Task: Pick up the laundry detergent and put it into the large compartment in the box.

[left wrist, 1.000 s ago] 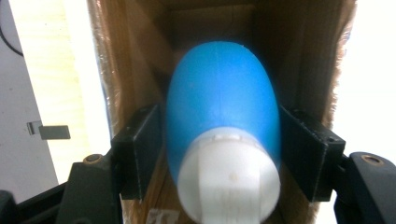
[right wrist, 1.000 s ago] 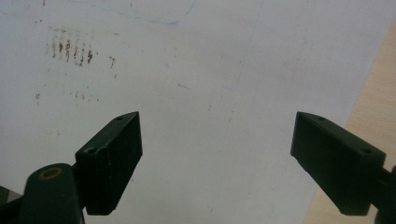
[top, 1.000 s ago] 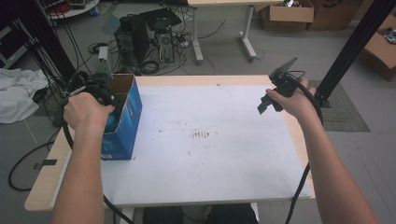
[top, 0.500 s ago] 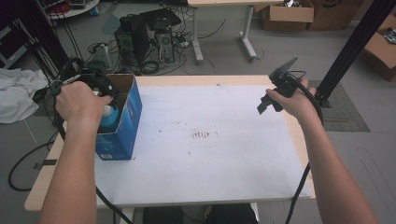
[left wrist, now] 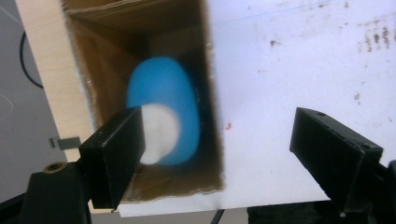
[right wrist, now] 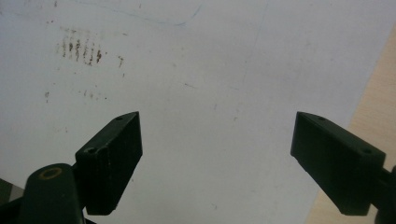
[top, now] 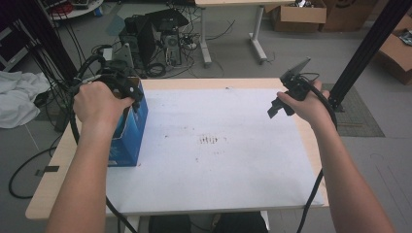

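left gripper (left wrist: pixel 219 154) | jaws just widening, empty, over blue-white object (left wrist: pixel 164 112) in box (top: pixel 127 131) (table's 9 o'clock) | right gripper (right wrist: pixel 219 158) wide, empty | risk: jaw snags box rim, tipping it

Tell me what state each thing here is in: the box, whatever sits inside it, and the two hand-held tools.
Blue box: upright on the table's left edge, top open.
Blue-and-white object: lying inside the box, blurred, not gripped.
Left tool: above the box opening, jaws have just been opening, nothing between them.
Right tool: over the white table sheet, jaws wide open, nothing held.
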